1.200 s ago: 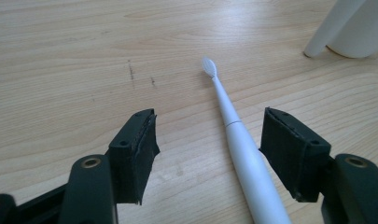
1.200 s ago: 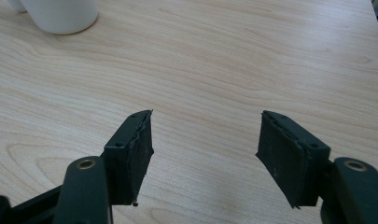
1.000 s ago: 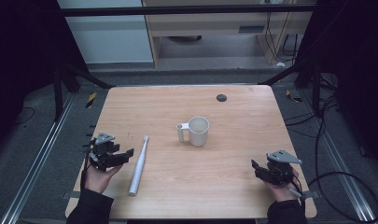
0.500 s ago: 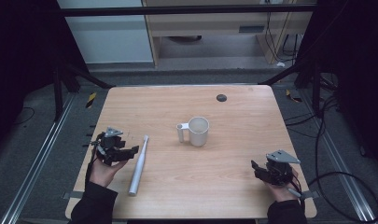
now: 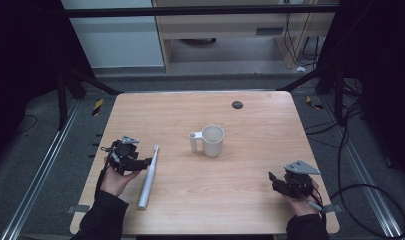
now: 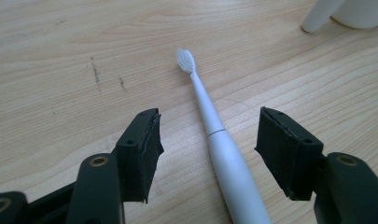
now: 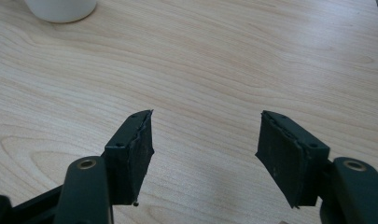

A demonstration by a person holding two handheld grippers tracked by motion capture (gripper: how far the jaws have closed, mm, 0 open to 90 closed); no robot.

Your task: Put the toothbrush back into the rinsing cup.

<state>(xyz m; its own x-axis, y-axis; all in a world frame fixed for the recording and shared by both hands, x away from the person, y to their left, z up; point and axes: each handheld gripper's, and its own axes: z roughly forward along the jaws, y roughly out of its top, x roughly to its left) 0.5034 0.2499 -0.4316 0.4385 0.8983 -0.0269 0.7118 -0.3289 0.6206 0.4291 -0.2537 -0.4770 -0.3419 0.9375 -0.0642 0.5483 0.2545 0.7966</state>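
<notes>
1. A white mug (image 5: 212, 140) stands upright near the middle of the high view, its handle turned toward the left of the frame. From this angle its inside looks pale and bare, though I can't see down to the bottom.
2. The same mug pokes into the upper right corner of the left gripper view (image 6: 345, 13) and the upper left corner of the right gripper view (image 7: 60, 9).
3. A white electric toothbrush (image 5: 148, 177) lies flat on the wooden table (image 5: 250, 200) in the lower left of the high view, bristle end pointing up-frame, well apart from the mug.
4. Up close in the left gripper view, the toothbrush (image 6: 224, 158) has a slim neck, a small white bristle head toward the top centre, and a thicker handle running off the bottom edge, with a thin seam where the neck joins it.
5. The left gripper (image 6: 207, 154) straddles the handle; its jaws have just been closing, yet a gap shows on both sides, so nothing is clamped.
6. In the high view, the left gripper (image 5: 140, 162) sits just beside the brush.
7. The right gripper (image 5: 280, 182), in the lower right of the high view, has its jaws spread wide over bare wood.
</notes>
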